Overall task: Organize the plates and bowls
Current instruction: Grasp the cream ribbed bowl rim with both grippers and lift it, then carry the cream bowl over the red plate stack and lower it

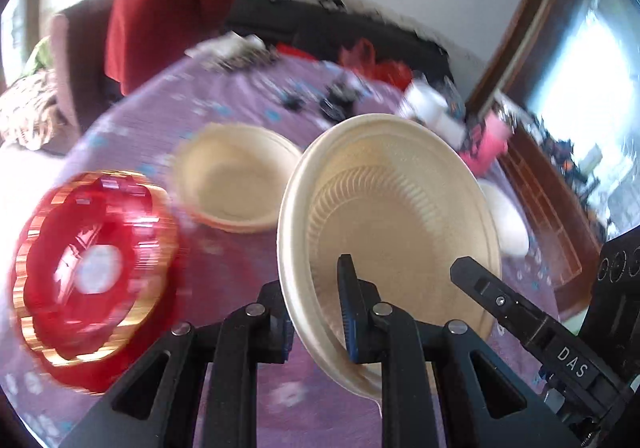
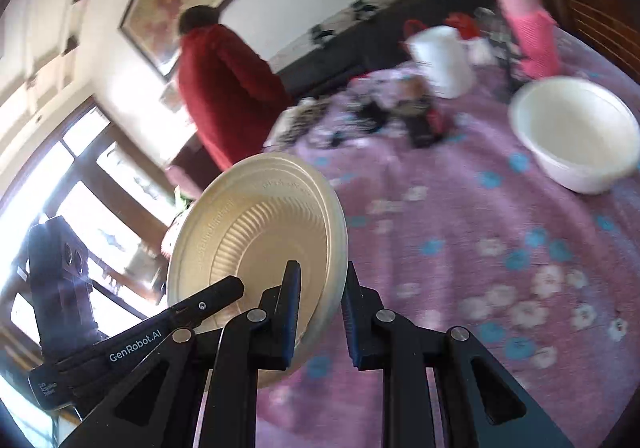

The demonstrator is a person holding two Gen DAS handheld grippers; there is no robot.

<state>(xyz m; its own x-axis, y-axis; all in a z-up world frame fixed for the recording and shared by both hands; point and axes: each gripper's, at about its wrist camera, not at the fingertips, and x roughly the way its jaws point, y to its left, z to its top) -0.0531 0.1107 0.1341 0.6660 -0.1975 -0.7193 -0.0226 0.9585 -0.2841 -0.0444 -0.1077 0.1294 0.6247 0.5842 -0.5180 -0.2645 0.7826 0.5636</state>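
A cream ribbed plate is held tilted on edge above the purple table. My left gripper is shut on its near rim, one finger in front and one behind. My right gripper is shut on the same cream plate from its other side. The right gripper's finger shows in the left wrist view, and the left gripper's finger shows in the right wrist view. A cream bowl and a red gold-rimmed plate lie on the table to the left. A white bowl sits at the right.
The purple flowered tablecloth covers the table. Clutter lies at its far side: a white jug, a pink holder, dark small items. A person in red stands beyond the table. Everything is motion-blurred.
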